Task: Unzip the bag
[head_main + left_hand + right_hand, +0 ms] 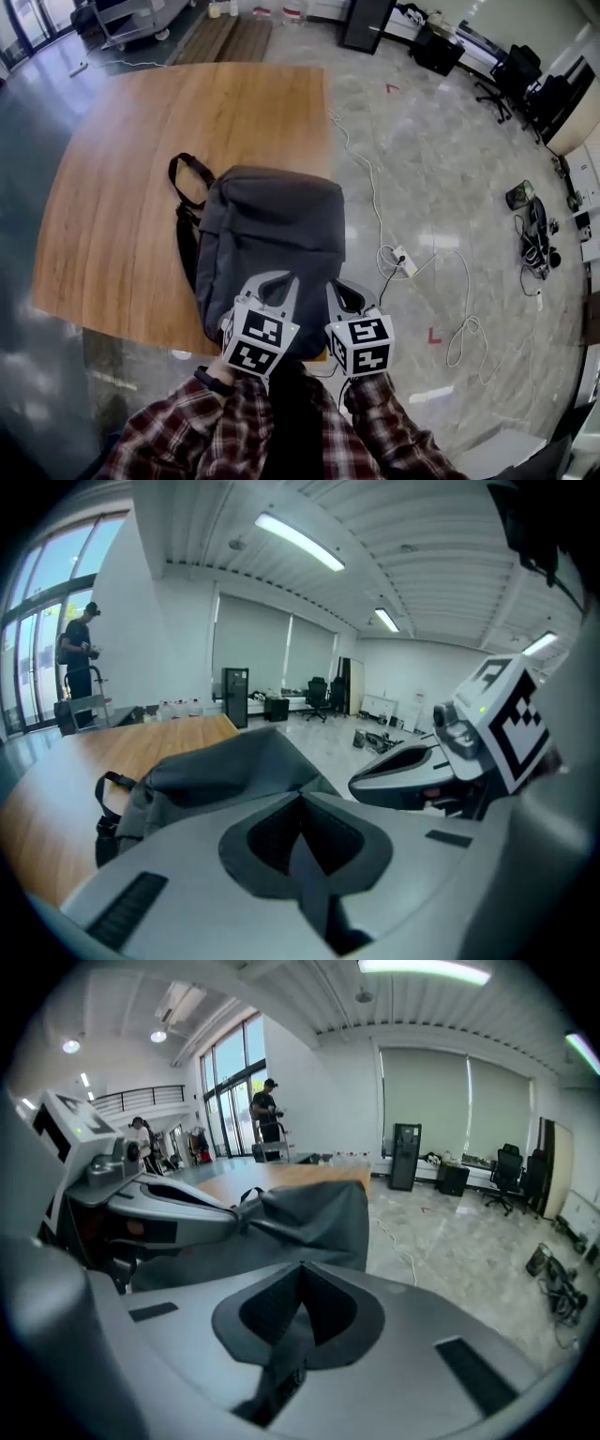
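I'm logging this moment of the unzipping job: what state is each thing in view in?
bag: lying flat on the table, looks closed; its zip is not visible.
carry handle: slack loop resting on the table.
left gripper: jaws together, at the bag's near end.
right gripper: jaws together, at the bag's near end.

Dark grey soft backpack (267, 248) lies flat on the wooden table (122, 187), by its right side and reaching the near edge, black carry loop and straps on its far-left side, zip state unclear.
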`<state>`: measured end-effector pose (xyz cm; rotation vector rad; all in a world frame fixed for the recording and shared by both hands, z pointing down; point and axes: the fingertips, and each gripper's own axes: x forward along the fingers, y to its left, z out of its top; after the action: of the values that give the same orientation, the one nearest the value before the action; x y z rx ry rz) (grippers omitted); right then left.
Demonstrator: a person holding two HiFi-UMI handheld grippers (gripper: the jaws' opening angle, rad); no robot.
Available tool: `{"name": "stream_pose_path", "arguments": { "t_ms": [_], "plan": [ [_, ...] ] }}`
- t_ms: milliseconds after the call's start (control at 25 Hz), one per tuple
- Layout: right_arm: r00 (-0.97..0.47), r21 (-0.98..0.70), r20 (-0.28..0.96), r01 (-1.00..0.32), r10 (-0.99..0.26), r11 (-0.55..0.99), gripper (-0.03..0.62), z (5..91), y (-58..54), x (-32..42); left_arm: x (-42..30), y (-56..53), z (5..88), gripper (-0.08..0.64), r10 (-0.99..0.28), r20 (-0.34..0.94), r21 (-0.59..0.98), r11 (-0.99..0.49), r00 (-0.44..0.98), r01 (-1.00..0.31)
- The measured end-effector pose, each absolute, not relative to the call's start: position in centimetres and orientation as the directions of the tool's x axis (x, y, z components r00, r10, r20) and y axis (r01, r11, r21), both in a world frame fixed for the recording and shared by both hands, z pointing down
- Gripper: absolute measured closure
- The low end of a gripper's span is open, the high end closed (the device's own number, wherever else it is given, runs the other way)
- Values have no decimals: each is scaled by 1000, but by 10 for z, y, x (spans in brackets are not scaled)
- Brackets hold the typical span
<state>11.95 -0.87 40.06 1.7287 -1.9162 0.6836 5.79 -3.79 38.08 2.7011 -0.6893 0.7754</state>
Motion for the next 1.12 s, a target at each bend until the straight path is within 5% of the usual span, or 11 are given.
{"name": "stream_pose_path", "arguments": {
  "t_ms": [360,1120],
  "plan": [
    [-85,-34,731,-995,-677,89,581,475,-9,124,79,-33,497,551,-197,720,110,-915,666,-389],
    [-288,-132,636,-955,-716,266,581,496,-124,67,19,-139,521,551,-297,729,162,-800,617,-577]
  ]
}}
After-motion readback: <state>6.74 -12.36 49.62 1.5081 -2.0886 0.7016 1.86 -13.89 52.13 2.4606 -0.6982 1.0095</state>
